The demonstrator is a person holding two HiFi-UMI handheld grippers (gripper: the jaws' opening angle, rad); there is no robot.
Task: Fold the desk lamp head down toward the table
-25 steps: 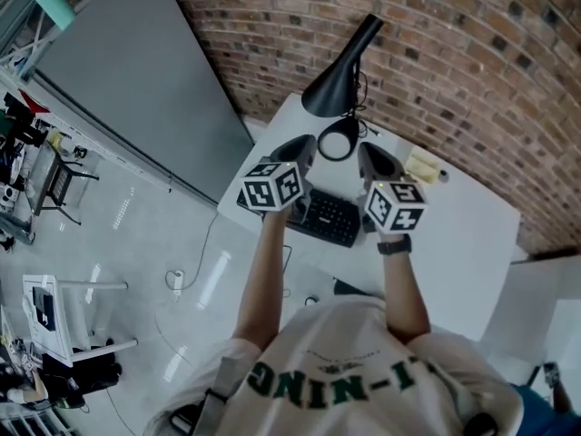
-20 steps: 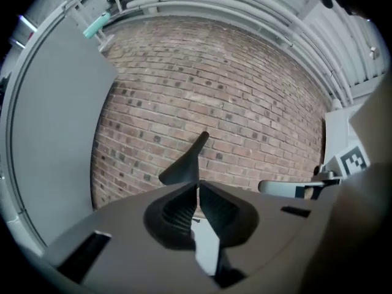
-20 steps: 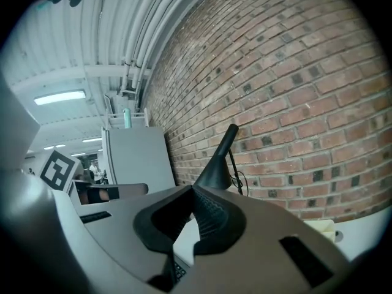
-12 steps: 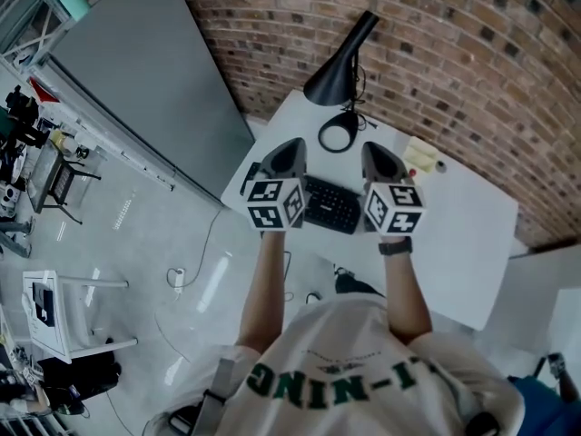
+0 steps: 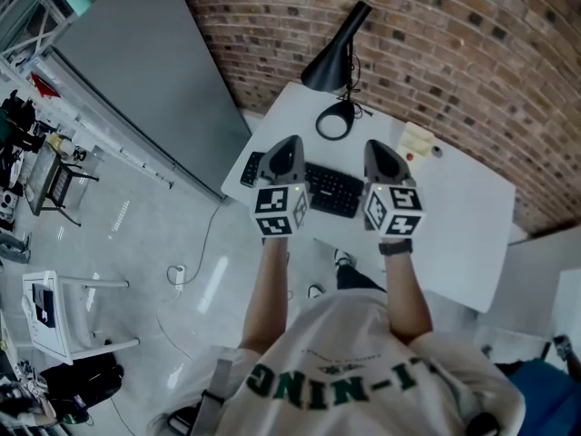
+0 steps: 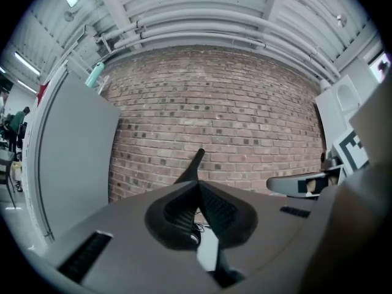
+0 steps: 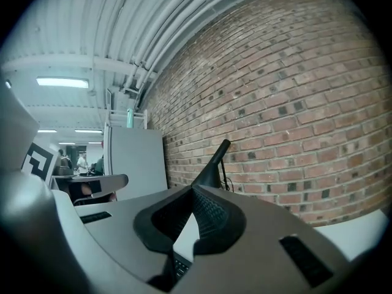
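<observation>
A black desk lamp [image 5: 331,57] stands at the far edge of the white table [image 5: 454,216], against the brick wall. Its cone head slopes down to the left above its ring-shaped base [image 5: 336,121]. My left gripper [image 5: 289,143] and right gripper [image 5: 375,146] hover side by side over a black keyboard [image 5: 331,189], well short of the lamp. Both are shut with nothing between the jaws. The lamp [image 6: 191,167] rises just beyond my left gripper [image 6: 197,182] in the left gripper view. It also stands behind my right gripper [image 7: 193,188] as a dark lamp [image 7: 214,161].
A yellow note pad [image 5: 416,140] and two small items lie to the right of the lamp base. A dark flat object [image 5: 248,168] sits at the table's left edge. A grey panel [image 5: 136,71] stands left of the table; the brick wall [image 5: 472,53] runs behind.
Both grippers have drawn back from the lamp base toward the person, over the keyboard. The left gripper's marker cube has rolled. The lamp has not moved.
</observation>
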